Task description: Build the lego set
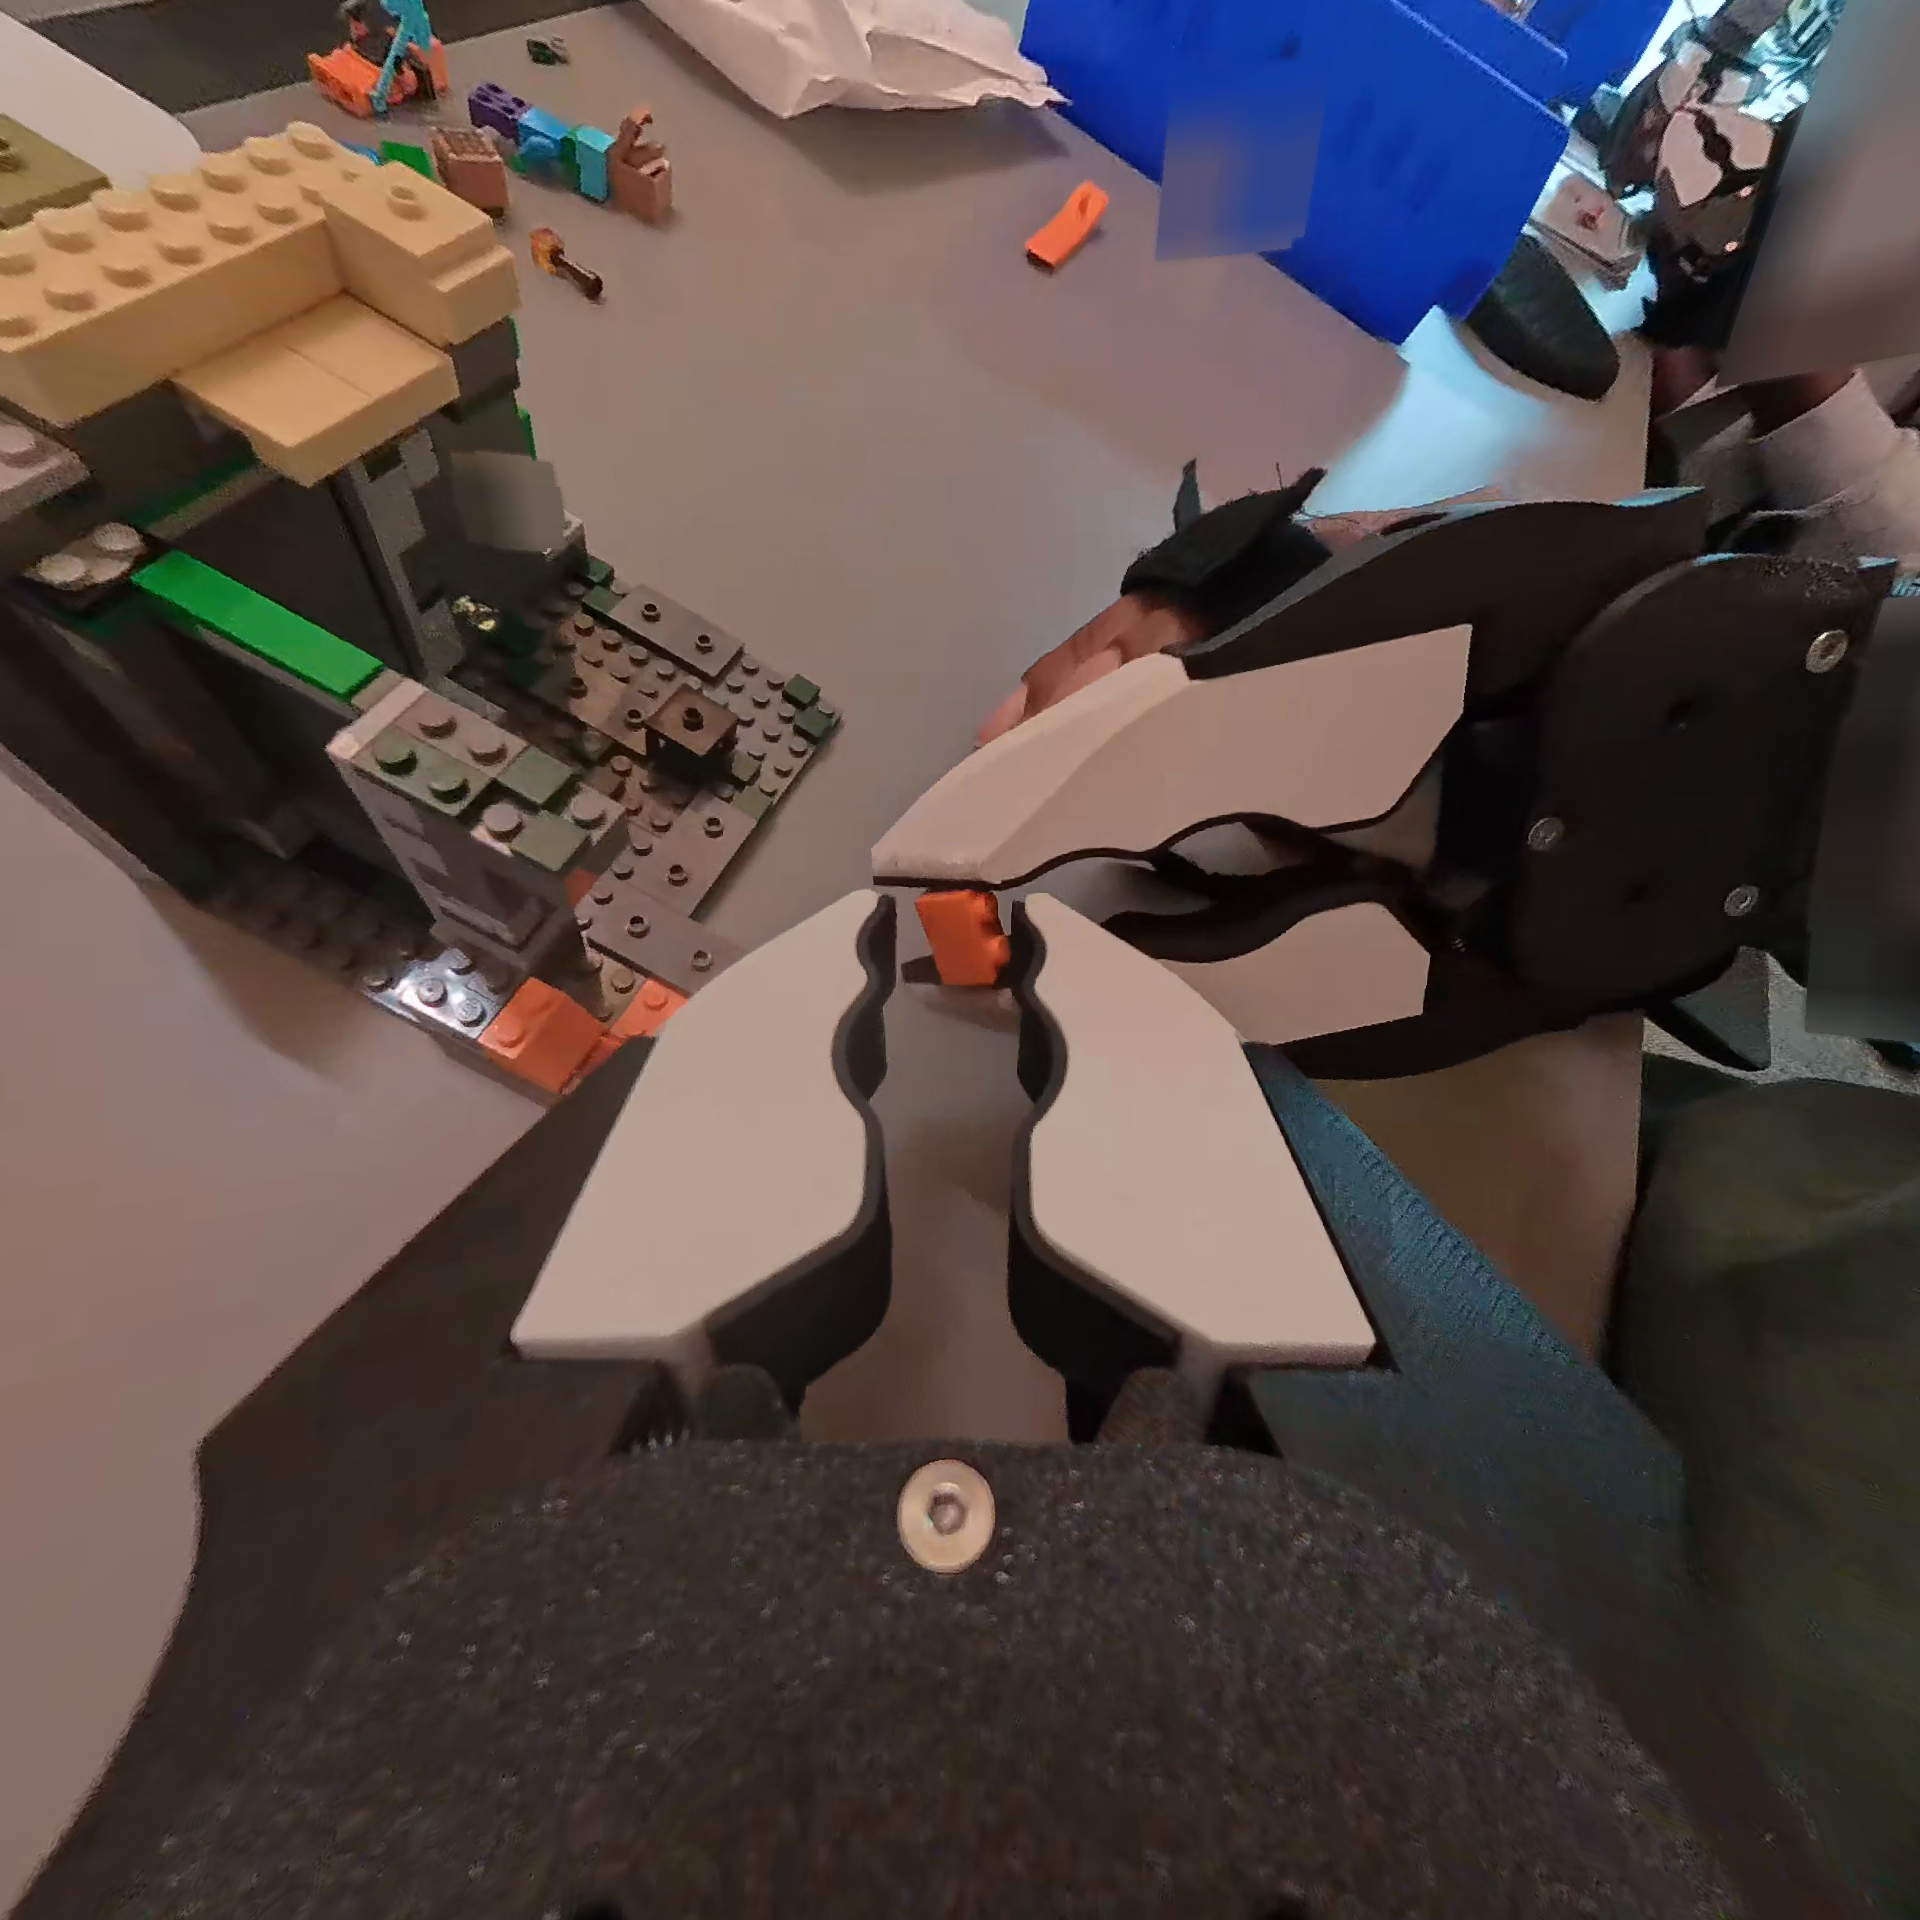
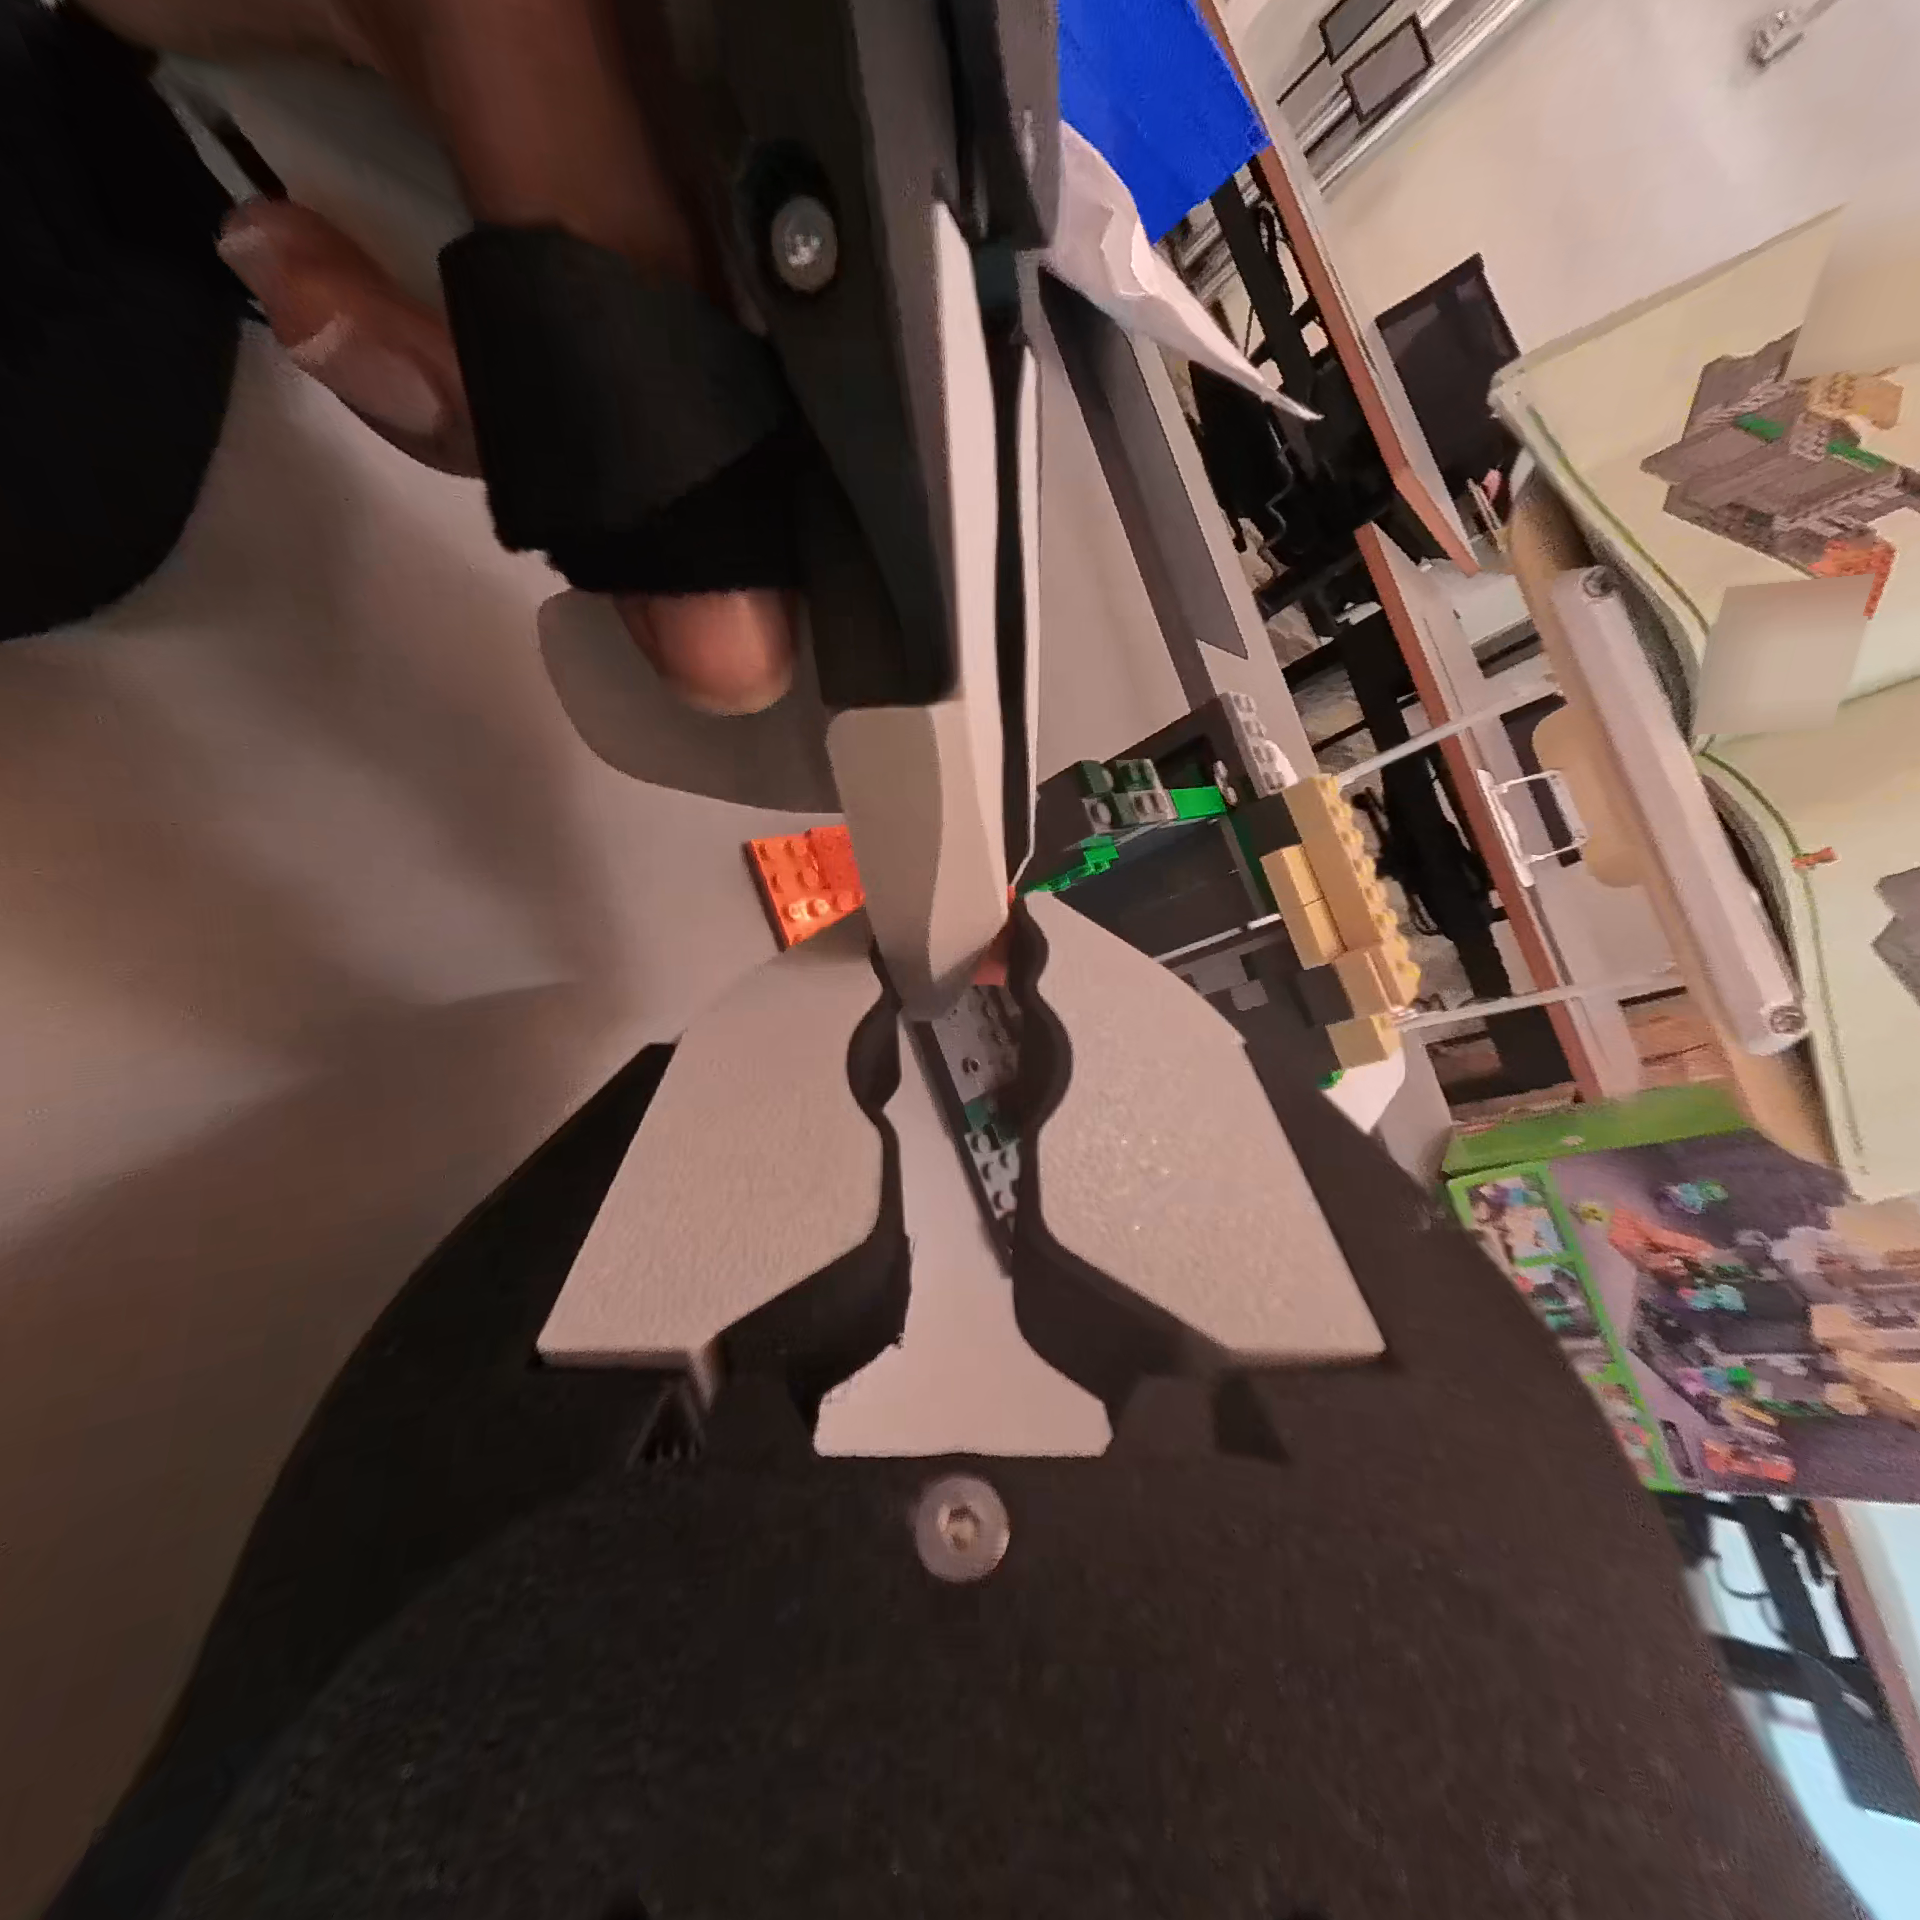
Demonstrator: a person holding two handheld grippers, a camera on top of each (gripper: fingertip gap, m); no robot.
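A small orange brick (image 1: pixel 961 940) sits between my left gripper's (image 1: pixel 951 925) fingertips, just above the grey table. My right gripper (image 1: pixel 940 930) comes in from the right and clamps the same brick from above and below. In the right wrist view my right gripper (image 2: pixel 956 961) is nearly closed, with a finger of the left gripper (image 2: pixel 925 852) pushed between its tips. Only a sliver of the orange brick (image 2: pixel 995 954) shows there. The partly built grey, green and tan lego model (image 1: pixel 416 727) stands to the left.
Loose lego pieces (image 1: pixel 561 156), an orange separator tool (image 1: pixel 1065 223), a blue bin (image 1: pixel 1351 135) and crumpled white paper (image 1: pixel 852 52) lie at the far side. An orange plate (image 2: pixel 805 883) lies by the model. The set's box (image 2: pixel 1662 1299) stands at the right. My two grippers' fingertips are within a few centimetres of each other.
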